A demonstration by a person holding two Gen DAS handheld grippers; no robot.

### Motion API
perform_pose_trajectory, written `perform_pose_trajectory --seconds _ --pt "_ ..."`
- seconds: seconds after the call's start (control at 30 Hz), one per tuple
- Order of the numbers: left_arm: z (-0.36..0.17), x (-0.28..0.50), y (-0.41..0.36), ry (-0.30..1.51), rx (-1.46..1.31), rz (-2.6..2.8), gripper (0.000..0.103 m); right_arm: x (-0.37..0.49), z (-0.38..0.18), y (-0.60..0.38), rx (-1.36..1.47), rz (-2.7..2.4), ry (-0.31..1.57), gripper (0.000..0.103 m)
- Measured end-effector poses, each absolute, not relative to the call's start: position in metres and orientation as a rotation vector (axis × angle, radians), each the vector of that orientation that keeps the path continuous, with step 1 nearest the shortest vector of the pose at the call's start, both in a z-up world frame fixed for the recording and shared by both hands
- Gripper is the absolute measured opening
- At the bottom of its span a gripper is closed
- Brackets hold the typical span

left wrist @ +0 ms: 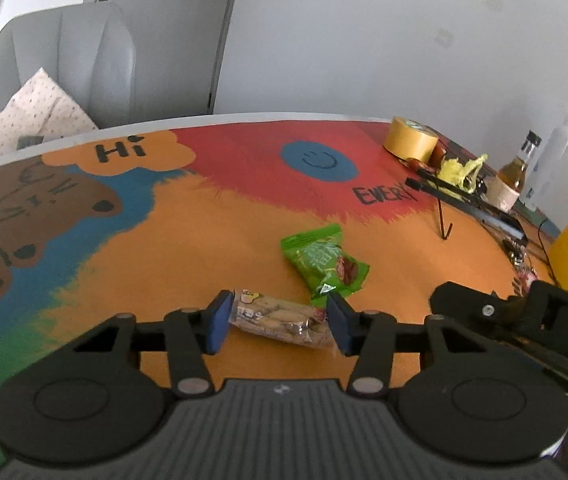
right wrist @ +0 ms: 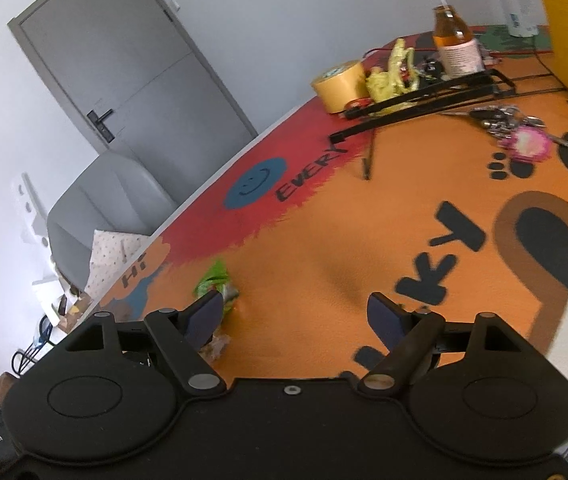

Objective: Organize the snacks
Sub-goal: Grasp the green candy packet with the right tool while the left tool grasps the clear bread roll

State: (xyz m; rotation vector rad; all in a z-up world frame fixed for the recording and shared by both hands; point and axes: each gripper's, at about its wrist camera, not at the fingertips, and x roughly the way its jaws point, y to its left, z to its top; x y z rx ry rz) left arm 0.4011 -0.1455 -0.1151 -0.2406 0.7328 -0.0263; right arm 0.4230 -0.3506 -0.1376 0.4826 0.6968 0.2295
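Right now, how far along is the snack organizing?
Early. Nothing looks sorted yet: the green snack pouch lies loose on the table mat. In hand: the left gripper has its blue pads against both ends of the clear cracker packet, which is on the mat. The right gripper is open and empty. Both snacks remain to be placed.

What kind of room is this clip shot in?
Probably a room in a home or small office: a table under a colourful cartoon mat, a grey padded chair holding a cushion, and a grey door.

Glossy clear-plastic biscuit packet [left wrist: 284, 322], shiny green foil pouch [left wrist: 323, 264], matt painted tabletop [left wrist: 204, 240].
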Motion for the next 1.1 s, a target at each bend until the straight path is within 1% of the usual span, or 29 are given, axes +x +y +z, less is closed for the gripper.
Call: perform_pose_trajectory --seconds 0.5,0.87,0.9,0.97,1.0,1.03,1.1 --pt "-0.106 0.396 -0.096 0.699 -0.28 0.076 0.049 0.45 -0.136 -0.299 0.408 0.287 0.71 0.081" --pt "-0.103 0.394 -0.059 0.675 -0.316 0.182 0.049 0.469 -0.141 -0.26 0.286 0.291 0.725 0.08" --pt "-0.103 0.393 -0.057 0.675 -0.314 0.186 0.049 0.47 -0.141 -0.257 0.278 0.292 0.724 0.077" --pt "-0.103 0.392 -0.054 0.676 -0.316 0.19 0.049 0.473 -0.14 -0.252 0.257 0.298 0.726 0.06" --pt "-0.102 0.391 -0.053 0.675 -0.318 0.193 0.049 0.473 -0.14 -0.249 0.231 0.3 0.728 0.039" --pt "-0.102 0.39 -0.052 0.674 -0.319 0.195 0.049 0.473 -0.14 -0.246 0.209 0.299 0.734 0.027" --pt "-0.1 0.388 -0.05 0.672 -0.319 0.196 0.049 0.47 -0.14 -0.246 0.213 0.318 0.745 0.026"
